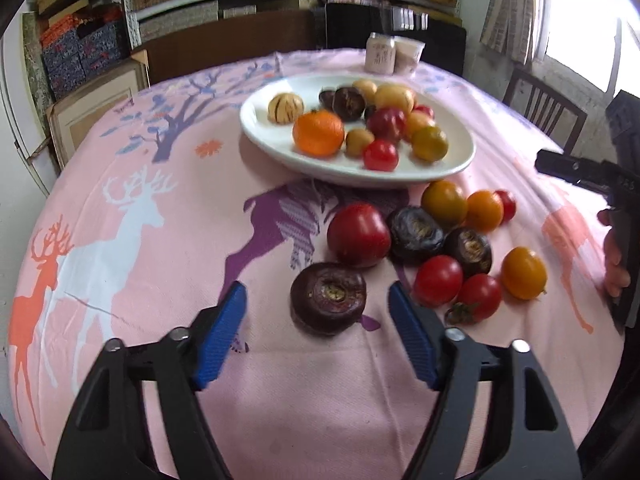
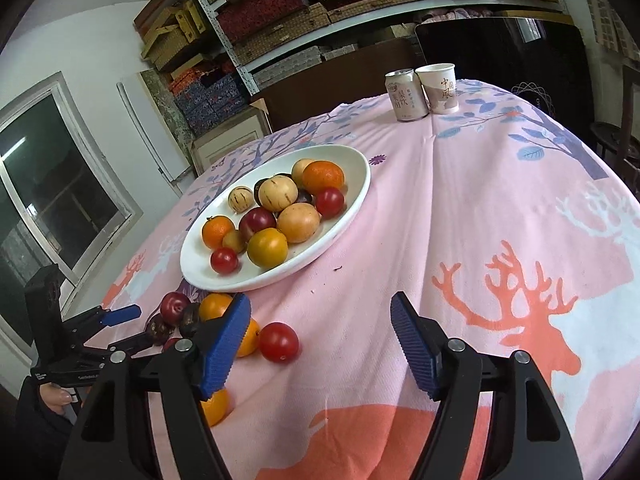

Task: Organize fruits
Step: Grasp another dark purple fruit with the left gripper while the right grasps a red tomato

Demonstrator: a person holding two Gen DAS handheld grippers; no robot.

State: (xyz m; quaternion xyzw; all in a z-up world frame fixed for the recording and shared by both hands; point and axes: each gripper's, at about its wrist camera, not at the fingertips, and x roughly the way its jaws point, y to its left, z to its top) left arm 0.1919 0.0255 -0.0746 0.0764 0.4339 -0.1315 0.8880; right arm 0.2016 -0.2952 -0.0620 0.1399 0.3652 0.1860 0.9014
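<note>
A white oval plate (image 1: 452,162) (image 2: 352,200) holds several fruits: oranges, red and yellow tomatoes, striped melons, dark mangosteens. More fruits lie loose on the pink cloth in front of it. In the left wrist view my left gripper (image 1: 318,298) is open, its blue pads either side of a dark mangosteen (image 1: 328,298) lying on the cloth, not touching it. A red plum (image 1: 358,234) lies just beyond. My right gripper (image 2: 320,312) is open and empty above bare cloth, with a red tomato (image 2: 279,342) by its left pad. The left gripper also shows in the right wrist view (image 2: 128,326).
A drink can (image 2: 404,96) and a paper cup (image 2: 439,88) stand at the table's far edge. Shelves with stacked boxes (image 2: 272,12) fill the back wall. A wooden chair (image 1: 544,110) stands beside the table. The right gripper's body (image 1: 592,176) is at the right of the loose fruits.
</note>
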